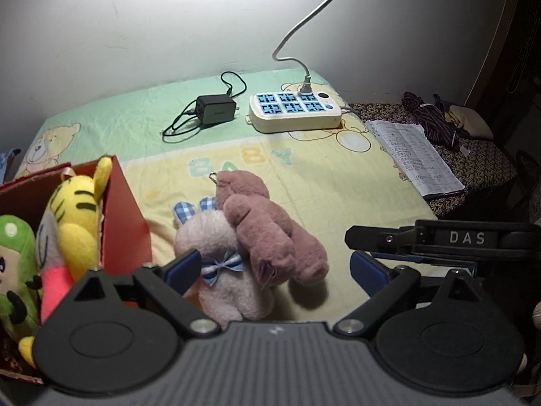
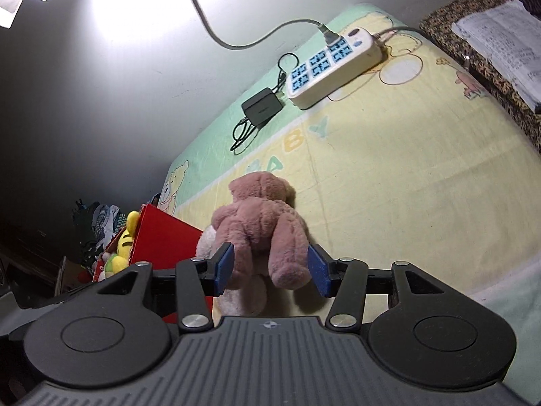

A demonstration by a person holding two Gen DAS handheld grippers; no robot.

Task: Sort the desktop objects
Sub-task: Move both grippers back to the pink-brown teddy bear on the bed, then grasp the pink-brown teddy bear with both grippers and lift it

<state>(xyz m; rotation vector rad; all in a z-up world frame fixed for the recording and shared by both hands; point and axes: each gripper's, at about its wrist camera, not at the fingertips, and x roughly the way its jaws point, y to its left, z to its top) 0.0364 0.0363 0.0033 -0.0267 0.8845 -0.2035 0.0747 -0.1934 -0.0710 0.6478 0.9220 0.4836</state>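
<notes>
A dusty-pink teddy bear (image 1: 270, 233) lies across a pale pink bunny (image 1: 216, 237) with a blue bow, on the baby-print sheet (image 1: 321, 182). My left gripper (image 1: 275, 270) is open, its blue pads on either side of both toys. At left, a red box (image 1: 123, 216) holds a yellow tiger (image 1: 76, 216) and a green plush (image 1: 15, 264). My right gripper (image 2: 272, 269) is open and frames the bear's (image 2: 260, 223) legs from just behind the feet. The same gripper reaches in from the right (image 1: 439, 238) in the left wrist view. Only parts of the bunny (image 2: 236, 301) show under the bear.
At the back of the sheet sit a white power strip (image 1: 294, 111) with a plugged cord and a black charger (image 1: 216, 108) with coiled cable. Printed papers (image 1: 412, 155) and crumpled clothes (image 1: 436, 118) lie on a patterned surface to the right. A wall stands behind.
</notes>
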